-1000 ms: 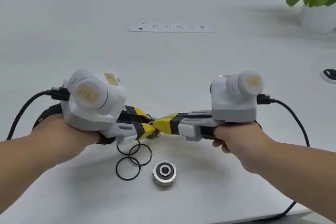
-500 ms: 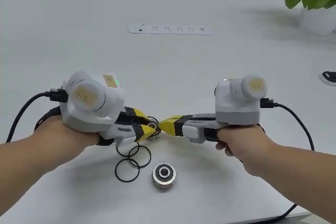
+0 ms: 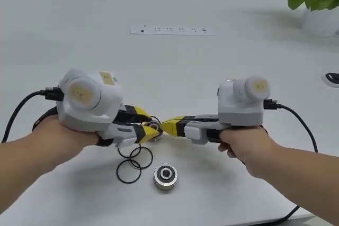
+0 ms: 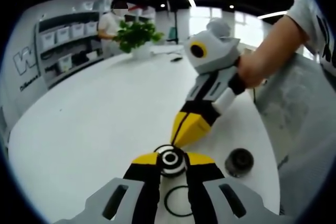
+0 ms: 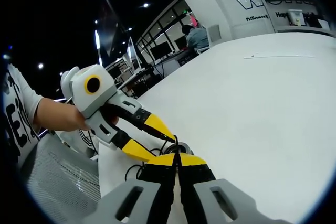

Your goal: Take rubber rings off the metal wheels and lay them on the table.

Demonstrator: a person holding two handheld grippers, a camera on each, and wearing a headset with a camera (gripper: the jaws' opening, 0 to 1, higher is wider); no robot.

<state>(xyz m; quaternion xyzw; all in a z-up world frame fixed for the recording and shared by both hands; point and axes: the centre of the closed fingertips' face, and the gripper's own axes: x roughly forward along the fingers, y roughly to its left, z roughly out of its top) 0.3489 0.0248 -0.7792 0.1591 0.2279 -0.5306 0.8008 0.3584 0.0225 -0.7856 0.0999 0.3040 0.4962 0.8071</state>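
Left hand: my left gripper point(image 3: 150, 129) points inward, level over the bench point(image 3: 222, 51), jaws clamped on a metal wheel point(image 4: 171, 159).
Right hand: my right gripper point(image 3: 164, 126) faces it, jaws pressed together, tips at that wheel.
Bench: two rubber rings point(image 3: 135, 163) lie beside a second wheel point(image 3: 166, 174).

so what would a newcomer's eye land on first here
The two yellow-tipped grippers meet nose to nose over the white table: the left gripper clamps a metal wheel, the right gripper is shut, pointing right at it. Nearer the person lie loose rubber rings and a second wheel.
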